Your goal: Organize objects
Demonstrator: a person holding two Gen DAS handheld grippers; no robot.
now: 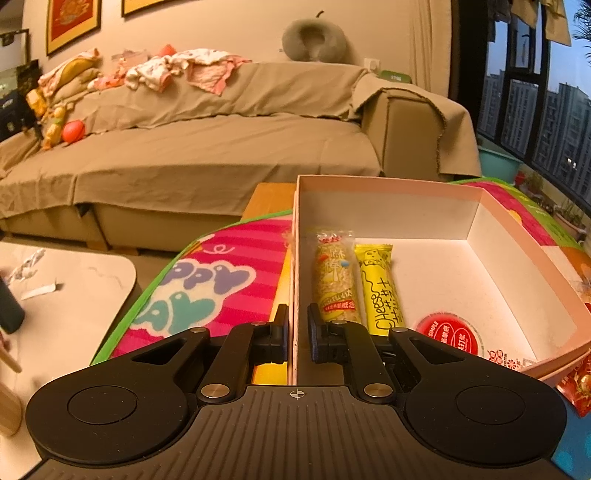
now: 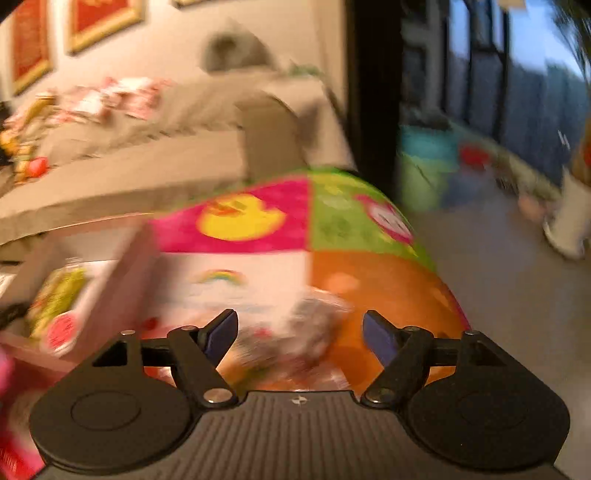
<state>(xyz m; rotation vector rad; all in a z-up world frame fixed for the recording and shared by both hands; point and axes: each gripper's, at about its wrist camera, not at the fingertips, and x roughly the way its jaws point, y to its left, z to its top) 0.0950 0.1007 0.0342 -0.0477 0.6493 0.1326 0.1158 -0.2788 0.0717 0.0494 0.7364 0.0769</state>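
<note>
Firmly, the left gripper (image 1: 297, 334) pinches the left wall of the pale pink cardboard box (image 1: 517, 236); two yellow snack bars (image 1: 356, 280) lie just ahead, inside. Rightward, the right gripper (image 2: 300, 334) stands wide over blurred clear-wrapped snacks (image 2: 314, 332) on the colourful mat (image 2: 369, 229).

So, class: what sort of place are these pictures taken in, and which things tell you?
Most likely a home living room: a covered sofa strewn with clothes, framed pictures on the wall, and a child's colourful play mat.
</note>
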